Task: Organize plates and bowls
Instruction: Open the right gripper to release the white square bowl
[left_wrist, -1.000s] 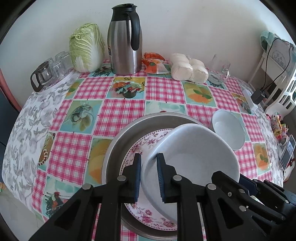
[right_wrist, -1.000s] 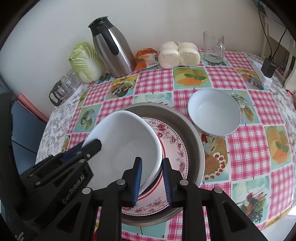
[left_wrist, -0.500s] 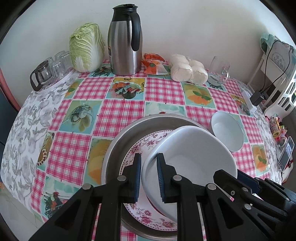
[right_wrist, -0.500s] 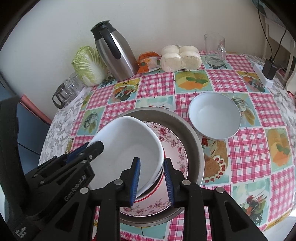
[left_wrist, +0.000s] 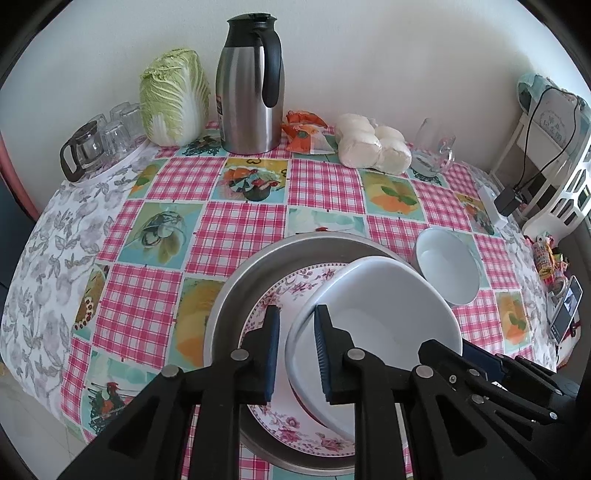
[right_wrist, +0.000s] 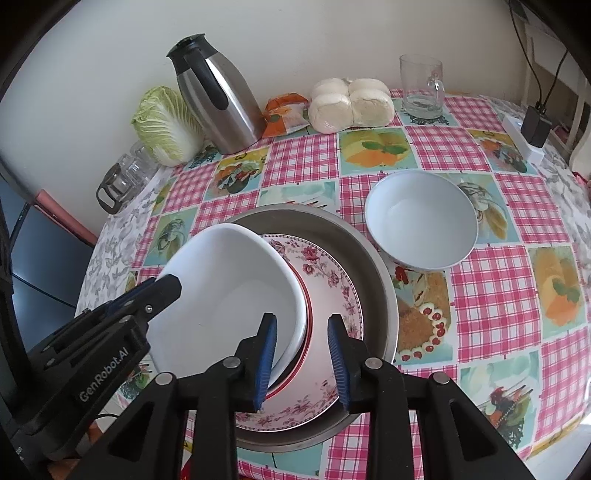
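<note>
While the white bowl (right_wrist: 229, 295) settles, tilted, on the flowered plate (right_wrist: 325, 280) inside the metal pan (right_wrist: 384, 295), both grippers straddle its rim. The left gripper (left_wrist: 295, 350) is opening and the right gripper (right_wrist: 301, 354) stands loose, so withdraw gently and let the bowl seat flat.

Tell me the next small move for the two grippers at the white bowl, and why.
Probably spread both fully and back off. The white bowl already sits on the floral plate in the metal pan. The left hand-held gripper has its jaws opening astride the rim; the right hand-held gripper stands slack astride the other rim.
</note>
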